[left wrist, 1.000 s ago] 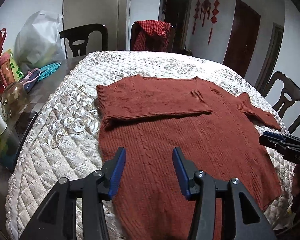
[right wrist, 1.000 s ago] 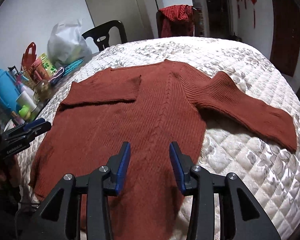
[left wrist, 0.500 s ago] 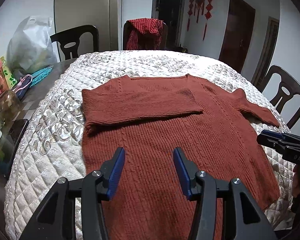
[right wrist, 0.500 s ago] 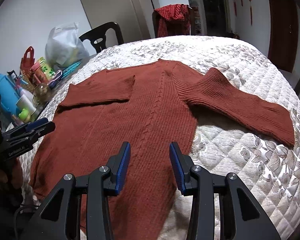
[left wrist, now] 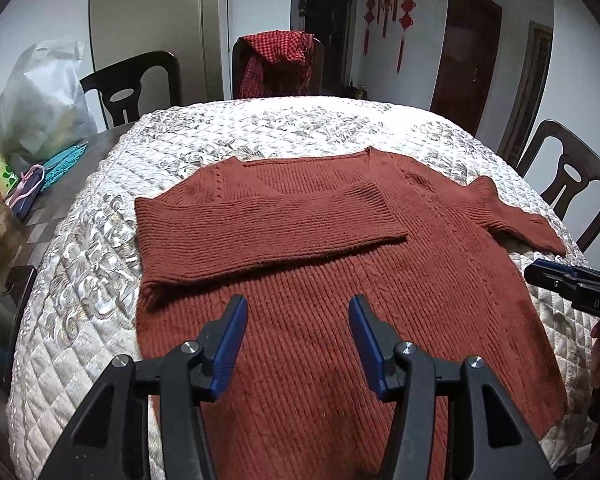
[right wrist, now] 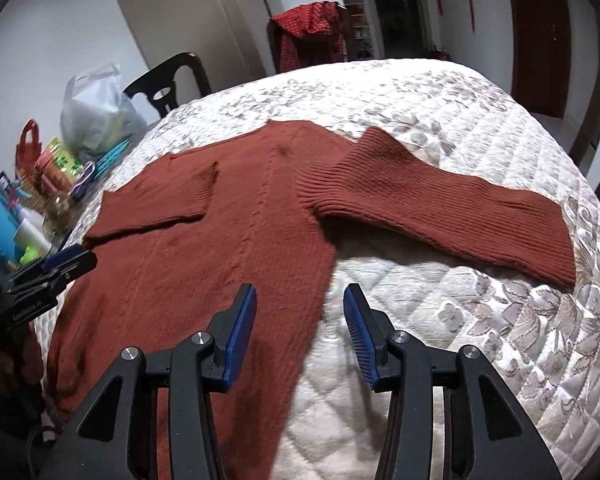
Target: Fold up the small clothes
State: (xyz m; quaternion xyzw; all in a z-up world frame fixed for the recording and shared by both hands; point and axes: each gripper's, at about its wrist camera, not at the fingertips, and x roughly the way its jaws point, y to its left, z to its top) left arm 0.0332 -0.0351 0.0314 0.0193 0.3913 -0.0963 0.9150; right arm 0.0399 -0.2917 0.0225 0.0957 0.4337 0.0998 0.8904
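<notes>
A rust-red knitted sweater lies flat on the quilted cream cover spread over the table, its neckline toward the far side. One sleeve is folded in across the chest, its cuff ending near the middle of the body; the other sleeve lies stretched out to the side over the quilt, angled away from the body. The left gripper hangs above the lower part of the sweater with its blue-padded fingers apart and nothing between them; its fingers have just been opening. The right gripper hovers over the side edge of the sweater's body, below the outstretched sleeve, where knit meets quilt; its fingers are likewise spread, have just been opening, and grasp nothing. Each gripper shows at the edge of the other's view, held out over the sweater's opposite sides. Along one side of the table, on the bare dark wood beside the quilt, sits a clutter of things: a white plastic bag, a glass jar, a red tote and some bottles. Dark wooden chairs stand around the table, and one at the far end has a red checked cloth draped over its back.
</notes>
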